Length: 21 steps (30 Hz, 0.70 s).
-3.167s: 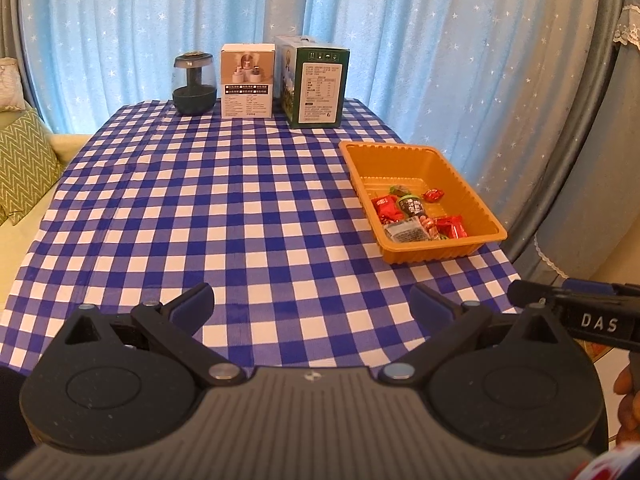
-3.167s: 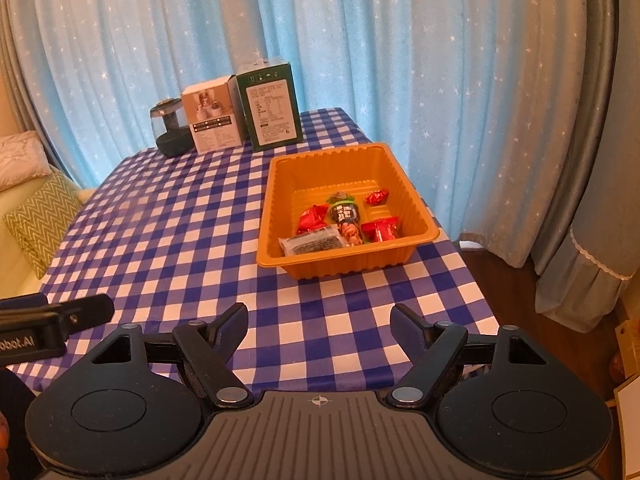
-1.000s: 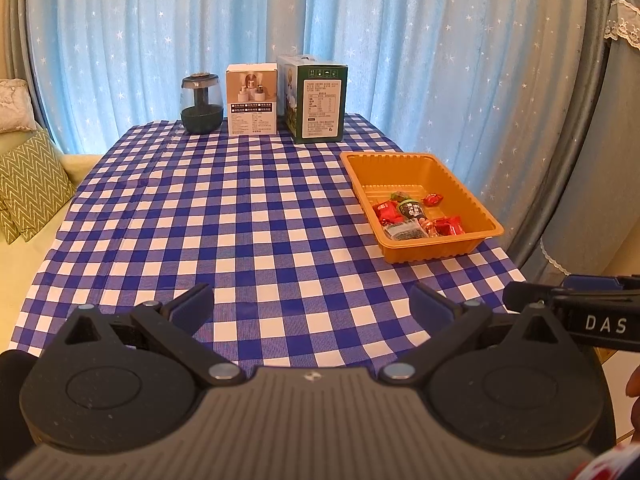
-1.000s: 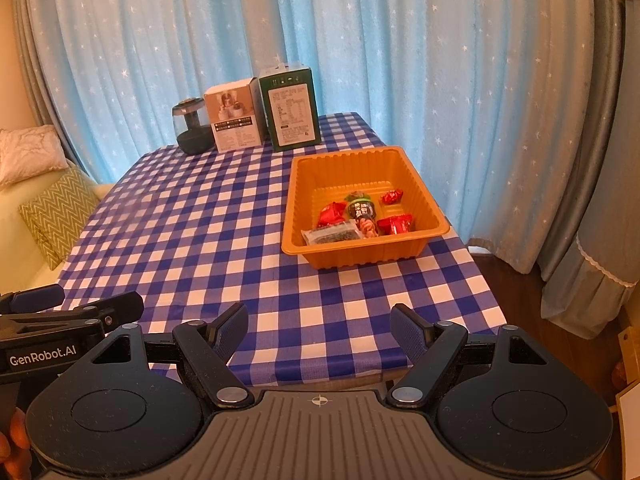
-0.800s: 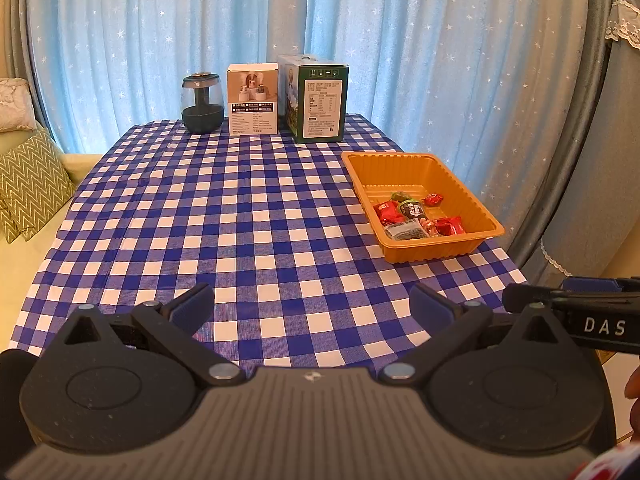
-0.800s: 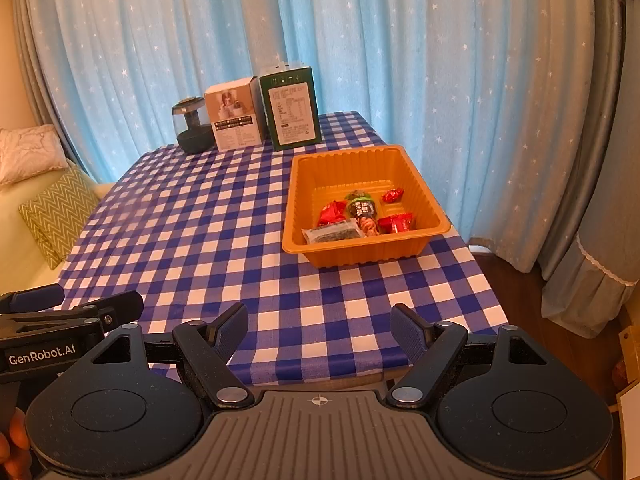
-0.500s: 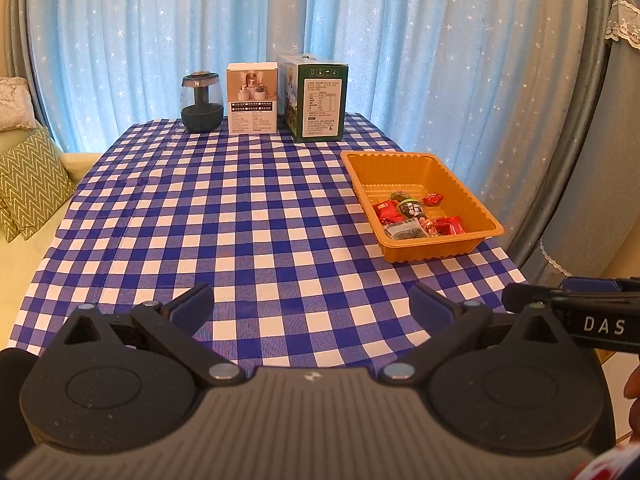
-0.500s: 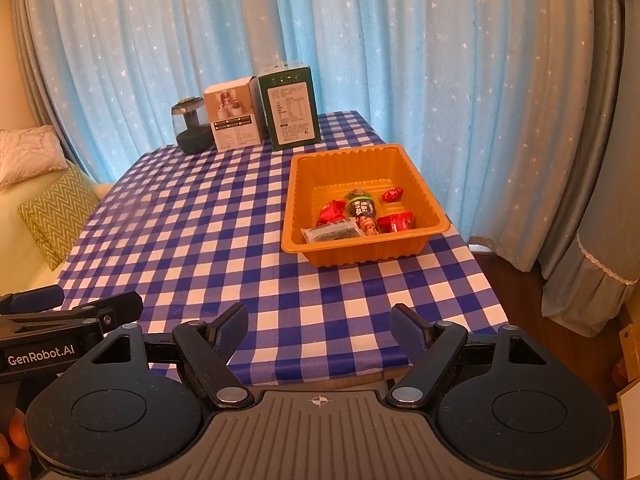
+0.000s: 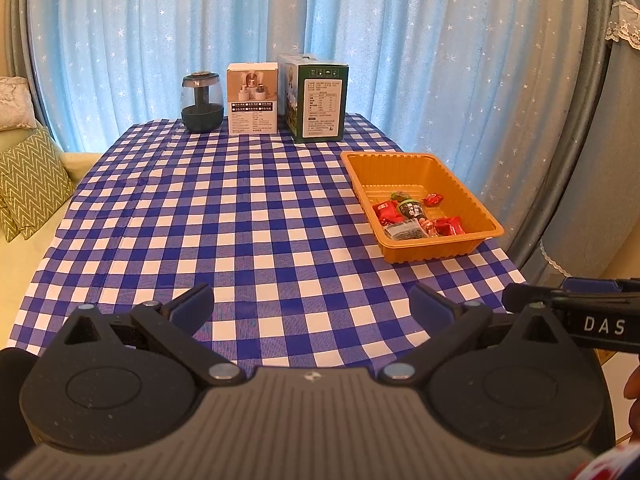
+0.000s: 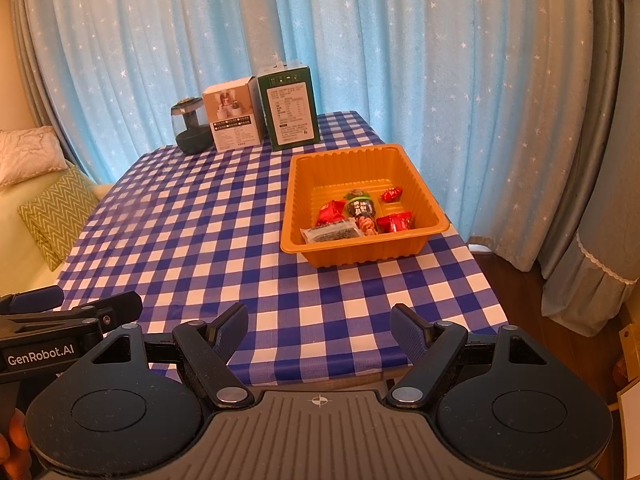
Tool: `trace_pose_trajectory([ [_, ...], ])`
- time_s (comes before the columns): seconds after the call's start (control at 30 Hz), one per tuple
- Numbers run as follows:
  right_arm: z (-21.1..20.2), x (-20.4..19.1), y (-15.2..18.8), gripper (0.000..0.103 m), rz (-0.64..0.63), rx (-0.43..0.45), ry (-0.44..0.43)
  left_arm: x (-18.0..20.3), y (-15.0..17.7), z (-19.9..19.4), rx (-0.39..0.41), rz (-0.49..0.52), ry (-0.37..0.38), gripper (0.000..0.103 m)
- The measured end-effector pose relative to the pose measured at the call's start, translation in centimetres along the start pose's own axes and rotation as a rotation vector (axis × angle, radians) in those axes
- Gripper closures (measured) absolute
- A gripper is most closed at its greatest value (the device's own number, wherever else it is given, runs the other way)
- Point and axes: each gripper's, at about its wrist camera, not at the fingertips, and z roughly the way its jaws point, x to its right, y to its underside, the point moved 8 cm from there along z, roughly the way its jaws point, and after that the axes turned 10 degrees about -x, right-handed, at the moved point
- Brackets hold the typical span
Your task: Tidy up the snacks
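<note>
Left hand-held gripper point(image 9: 311, 305) open, nothing between the jaws, hovering over near edge of worktop point(image 9: 224, 216). Right hand-held gripper point(image 10: 319, 330) likewise spread wide and empty, held back off the near edge, aimed toward orange tray point(image 10: 428, 196). Both parked clear of everything, probably an idle pose with no grasp under way. Snacks point(image 10: 356, 216) all inside the tray: red wrappers, a dark green packet, a clear pack of dark bits against the near wall, piled loosely, so sorting looks largely done or not needed outside the tray. No loose snacks seen on the checked cloth. Further back, green box point(image 9: 318, 98), white box point(image 9: 252, 98) and dark jar point(image 9: 202, 102) lined along far edge by curtain, well apart from tray. Versus earliest frames: both views pulled back and slightly up, tray smaller; over the last second no change.
</note>
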Motion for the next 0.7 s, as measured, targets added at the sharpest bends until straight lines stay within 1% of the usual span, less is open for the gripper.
trace_pose_trajectory([
  [0.5,0.02,-0.02,0.01,0.025,0.000,0.000,0.000,0.25,0.03,0.11,0.000,-0.001,0.001,0.000],
  [0.7,0.09,0.06,-0.19,0.025,0.002,0.002,0.003,0.46,-0.20,0.11,0.022,0.002,0.003,0.000],
])
